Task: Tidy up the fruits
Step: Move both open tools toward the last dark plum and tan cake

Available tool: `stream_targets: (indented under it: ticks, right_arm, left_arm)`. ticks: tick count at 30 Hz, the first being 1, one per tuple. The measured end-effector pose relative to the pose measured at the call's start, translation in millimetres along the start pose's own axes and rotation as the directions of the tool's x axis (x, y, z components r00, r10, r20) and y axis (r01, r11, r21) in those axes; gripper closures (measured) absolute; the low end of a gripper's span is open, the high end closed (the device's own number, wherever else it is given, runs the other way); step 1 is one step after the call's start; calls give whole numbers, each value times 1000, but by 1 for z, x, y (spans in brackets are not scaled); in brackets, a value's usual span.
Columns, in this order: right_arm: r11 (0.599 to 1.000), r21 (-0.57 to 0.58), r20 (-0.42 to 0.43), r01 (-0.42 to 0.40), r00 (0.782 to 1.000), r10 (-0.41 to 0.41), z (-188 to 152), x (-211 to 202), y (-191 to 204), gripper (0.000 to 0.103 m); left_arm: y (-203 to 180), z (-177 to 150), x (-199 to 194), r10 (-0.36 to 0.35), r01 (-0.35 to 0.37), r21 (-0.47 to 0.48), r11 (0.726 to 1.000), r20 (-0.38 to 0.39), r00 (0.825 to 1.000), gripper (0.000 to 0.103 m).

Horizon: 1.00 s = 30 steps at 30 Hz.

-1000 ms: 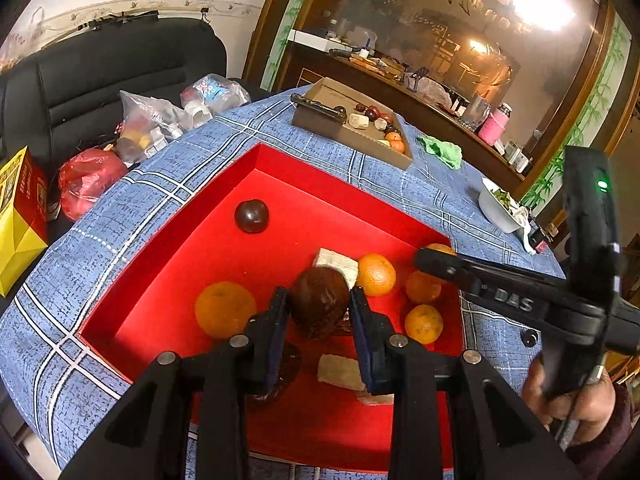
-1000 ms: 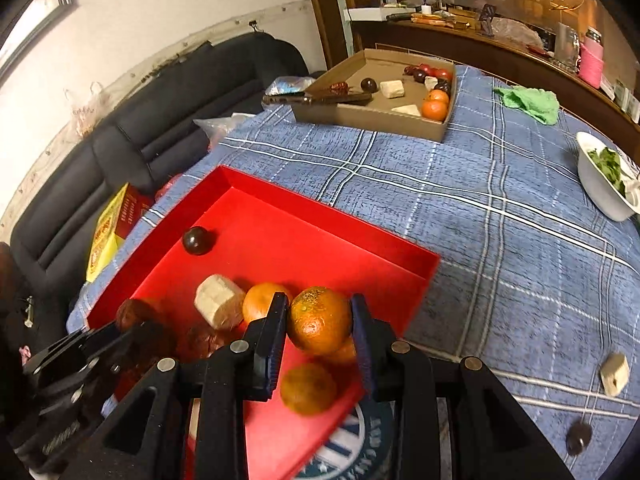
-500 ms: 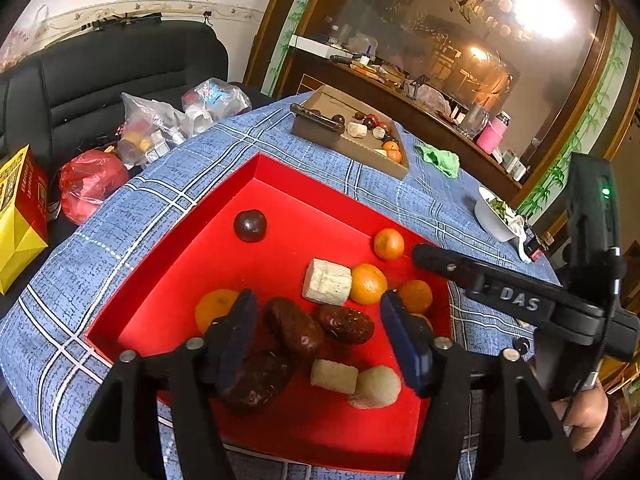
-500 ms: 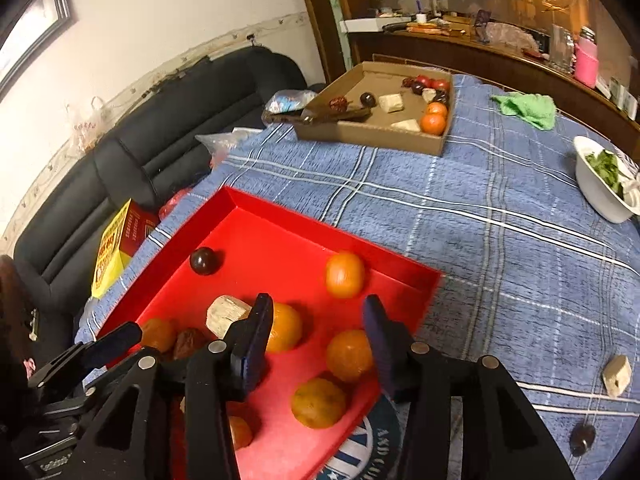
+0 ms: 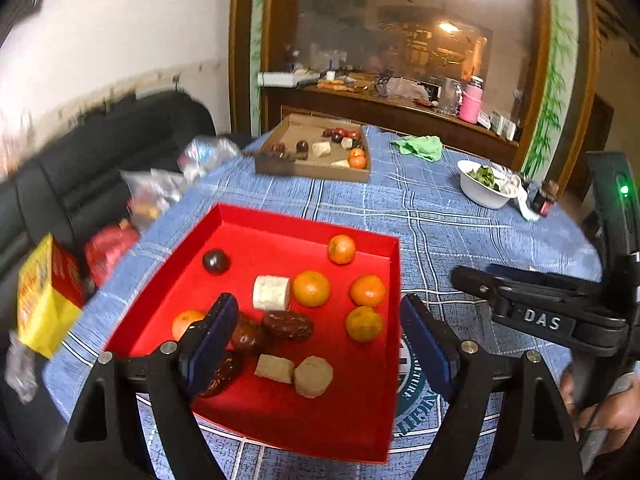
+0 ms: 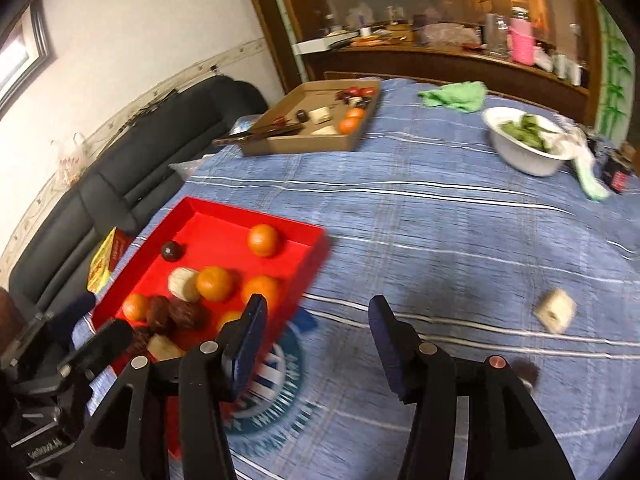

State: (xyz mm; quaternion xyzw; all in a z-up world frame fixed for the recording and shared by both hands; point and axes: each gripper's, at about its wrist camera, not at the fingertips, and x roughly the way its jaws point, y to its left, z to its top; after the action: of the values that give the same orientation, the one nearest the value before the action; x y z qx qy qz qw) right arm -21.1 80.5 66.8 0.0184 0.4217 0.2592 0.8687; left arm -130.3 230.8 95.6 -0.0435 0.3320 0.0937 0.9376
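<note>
A red tray (image 5: 240, 412) on the blue checked tablecloth holds several oranges (image 5: 311, 288), brown dates (image 5: 287, 324), pale chunks (image 5: 271, 292) and a dark round fruit (image 5: 216, 261). My left gripper (image 5: 320, 338) is open and empty above the tray's near half. My right gripper (image 6: 316, 344) is open and empty over the cloth just right of the tray (image 6: 208, 220). A pale chunk (image 6: 555, 311) and a small dark fruit (image 6: 526, 371) lie loose on the cloth at the right.
A cardboard box (image 5: 316, 168) with more fruit stands at the table's far side. A white bowl of greens (image 6: 524, 144), a green cloth (image 6: 456, 96) and a small dark jar (image 6: 618, 174) sit at the far right. A black sofa (image 6: 120, 168) with bags lies left.
Both grippers opened and drew back: the left let a date go into the tray, the right let an orange go into it. The right gripper swung right over the cloth.
</note>
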Motion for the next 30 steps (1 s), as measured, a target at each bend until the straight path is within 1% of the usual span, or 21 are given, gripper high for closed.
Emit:
stream_targets:
  ticks: [4, 10, 14, 21, 30]
  right_arm:
    - [999, 18, 29, 38, 999, -39, -11, -23, -24, 41]
    - [996, 68, 62, 62, 996, -66, -24, -49, -56, 41]
    - [993, 97, 74, 69, 994, -77, -31, -60, -73, 41]
    - [987, 137, 82, 81, 992, -93, -41, -70, -97, 41]
    - [975, 196, 78, 103, 990, -120, -46, -74, -129, 40]
  left_arm:
    - [-26, -1, -10, 30, -32, 80, 996, 28, 999, 21]
    - [-54, -2, -19, 9, -13, 137, 991, 27, 1000, 21]
    - [-68, -5, -24, 8, -12, 164, 986, 26, 1000, 21]
    - [-88, -10, -23, 3, -6, 210, 978, 12, 1000, 21]
    - [-101, -14, -11, -1, 8, 238, 971, -26, 1000, 21]
